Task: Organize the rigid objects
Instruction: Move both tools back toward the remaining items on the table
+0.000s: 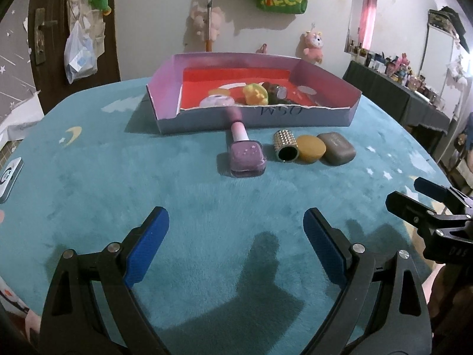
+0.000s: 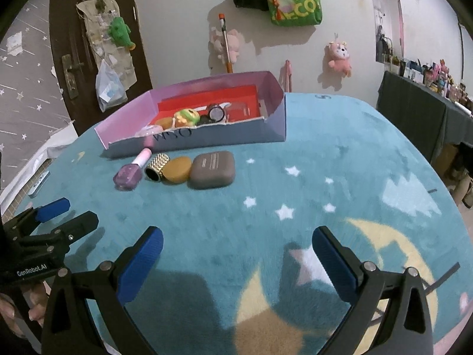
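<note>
Four small things lie in a row on the counter (image 1: 118, 177), just in front of the near wall of an open box (image 1: 260, 118) that stands toward the far edge. From the left they are a purple nail polish bottle (image 1: 246, 155) on its side with its pink cap (image 1: 239, 131) pointing at the box, a studded metal tube (image 1: 286, 146) on its side, a round yellow-brown disc (image 1: 310, 148) and a grey rounded case (image 1: 337, 148). The tube, disc and case touch one another; the bottle lies just beside the tube. Inside the box, on its red floor, sit a yellow and green toy (image 1: 255, 93), a pale round piece (image 1: 215, 100) and a dark jar (image 1: 275, 91). The counter is covered by a teal plush cloth with stars and moons.

The left hand-held gripper (image 1: 236, 248) hangs over the near part of the counter, its blue pads (image 1: 146, 248) wide apart with nothing between them. The right hand-held gripper (image 2: 236, 263) is beside it toward the right edge, its blue pads (image 2: 142, 263) likewise spread and empty. Both are well apart from the row of things.

A flat white device (image 1: 9, 176) lies at the left edge of the counter.
</note>
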`<state>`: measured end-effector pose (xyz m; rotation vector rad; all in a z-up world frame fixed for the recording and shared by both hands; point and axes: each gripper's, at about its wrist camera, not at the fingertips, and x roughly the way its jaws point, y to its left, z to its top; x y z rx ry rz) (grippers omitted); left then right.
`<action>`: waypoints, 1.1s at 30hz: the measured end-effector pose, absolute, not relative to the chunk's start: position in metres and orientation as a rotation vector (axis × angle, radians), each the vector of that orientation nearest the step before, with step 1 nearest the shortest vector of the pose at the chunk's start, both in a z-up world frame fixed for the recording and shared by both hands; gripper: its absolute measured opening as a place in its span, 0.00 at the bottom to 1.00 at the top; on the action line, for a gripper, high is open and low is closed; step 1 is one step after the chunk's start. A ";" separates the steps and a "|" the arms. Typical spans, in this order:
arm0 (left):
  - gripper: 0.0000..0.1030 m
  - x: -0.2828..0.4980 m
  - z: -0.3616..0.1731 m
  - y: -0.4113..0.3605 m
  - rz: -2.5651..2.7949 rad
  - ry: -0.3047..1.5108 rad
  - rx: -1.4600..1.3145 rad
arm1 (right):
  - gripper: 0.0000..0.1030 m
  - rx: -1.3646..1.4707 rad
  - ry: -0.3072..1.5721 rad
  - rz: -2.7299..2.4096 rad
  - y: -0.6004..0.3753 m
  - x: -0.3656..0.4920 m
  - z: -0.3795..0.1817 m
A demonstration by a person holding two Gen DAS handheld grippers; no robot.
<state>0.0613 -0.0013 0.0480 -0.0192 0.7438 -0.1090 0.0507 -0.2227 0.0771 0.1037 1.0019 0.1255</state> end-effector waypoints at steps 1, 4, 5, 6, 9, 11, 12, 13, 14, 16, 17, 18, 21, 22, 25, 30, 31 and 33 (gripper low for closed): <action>0.90 0.062 0.048 -0.001 -0.110 0.746 -0.018 | 1.00 0.101 1.005 0.124 -0.222 0.051 0.076; 0.90 0.063 0.047 -0.002 -0.114 0.750 -0.016 | 1.00 0.094 1.012 0.129 -0.221 0.051 0.074; 0.90 0.063 0.047 -0.002 -0.114 0.751 -0.015 | 1.00 0.091 1.013 0.129 -0.220 0.051 0.074; 0.90 0.064 0.047 -0.002 -0.115 0.753 -0.015 | 1.00 0.088 1.015 0.129 -0.219 0.051 0.074; 0.90 0.066 0.048 -0.003 -0.119 0.757 -0.016 | 1.00 0.077 1.022 0.132 -0.217 0.052 0.073; 0.90 0.068 0.049 -0.003 -0.122 0.759 -0.017 | 1.00 0.072 1.027 0.134 -0.217 0.054 0.073; 0.90 0.069 0.049 -0.004 -0.123 0.759 -0.018 | 1.00 0.071 1.029 0.138 -0.216 0.055 0.073; 0.90 0.071 0.049 -0.004 -0.124 0.761 -0.020 | 1.00 0.069 1.031 0.141 -0.215 0.056 0.073; 0.90 0.073 0.049 -0.004 -0.125 0.765 -0.021 | 1.00 0.066 1.032 0.142 -0.215 0.058 0.072; 0.90 0.077 0.049 -0.004 -0.125 0.774 -0.021 | 1.00 0.056 1.037 0.144 -0.214 0.061 0.072; 0.90 0.079 0.049 -0.004 -0.124 0.778 -0.019 | 1.00 0.048 1.042 0.145 -0.212 0.063 0.072; 0.90 0.082 0.050 -0.005 -0.125 0.780 -0.018 | 1.00 0.038 1.049 0.147 -0.211 0.066 0.071; 0.90 0.089 0.052 -0.005 -0.138 0.786 -0.015 | 1.00 0.012 1.066 0.146 -0.207 0.075 0.069; 0.90 0.092 0.053 -0.005 -0.138 0.789 -0.016 | 1.00 0.007 1.069 0.146 -0.206 0.077 0.069; 0.90 0.103 0.052 -0.004 -0.141 0.816 -0.021 | 1.00 0.001 1.093 0.145 -0.204 0.088 0.067; 0.90 0.123 0.050 -0.004 -0.145 0.863 -0.026 | 1.00 0.013 1.150 0.157 -0.205 0.109 0.061; 0.90 0.126 0.050 -0.005 -0.143 0.871 -0.021 | 1.00 0.030 1.163 0.170 -0.205 0.113 0.060; 0.90 0.132 0.049 -0.006 -0.147 0.885 -0.014 | 1.00 0.038 1.176 0.167 -0.207 0.119 0.058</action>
